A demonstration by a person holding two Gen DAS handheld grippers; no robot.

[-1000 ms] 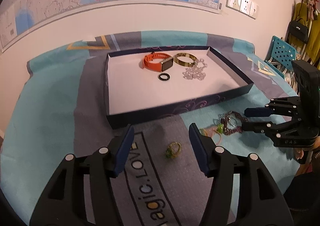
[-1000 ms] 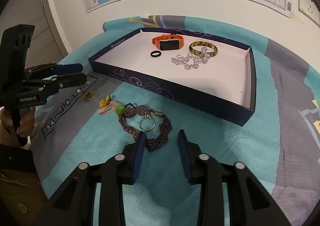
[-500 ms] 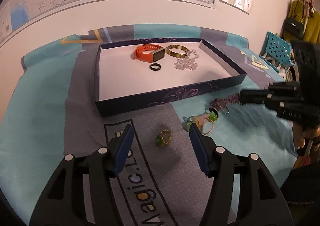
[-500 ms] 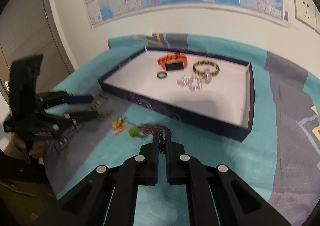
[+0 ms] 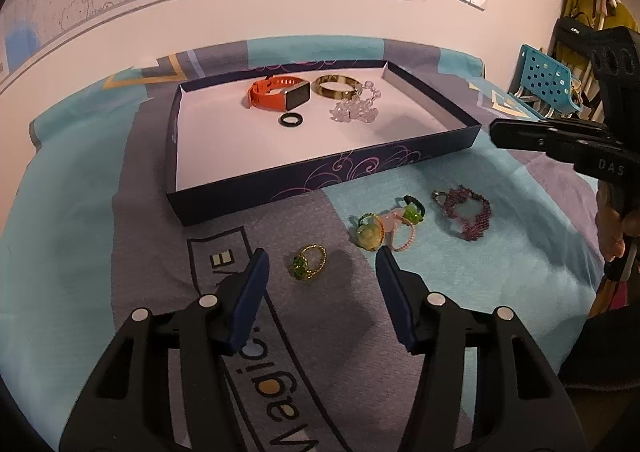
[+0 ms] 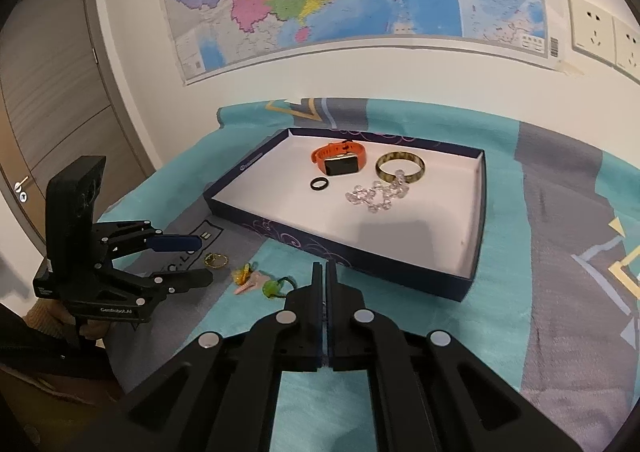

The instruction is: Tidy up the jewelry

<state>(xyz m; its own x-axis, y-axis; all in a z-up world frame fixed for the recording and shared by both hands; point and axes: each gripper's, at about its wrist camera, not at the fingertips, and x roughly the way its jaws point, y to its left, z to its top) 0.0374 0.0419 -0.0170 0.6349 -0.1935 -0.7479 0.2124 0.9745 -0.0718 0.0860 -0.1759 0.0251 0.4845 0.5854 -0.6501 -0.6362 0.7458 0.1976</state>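
Left wrist: tray holds four pieces.

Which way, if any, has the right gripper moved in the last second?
Yes. The right gripper rose off the purple bracelet, up level with the box's near corner.

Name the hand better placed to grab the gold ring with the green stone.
Left. The left tongs, open and just closing slightly, frame the ring, untouched; the right tongs are shut, farther away.
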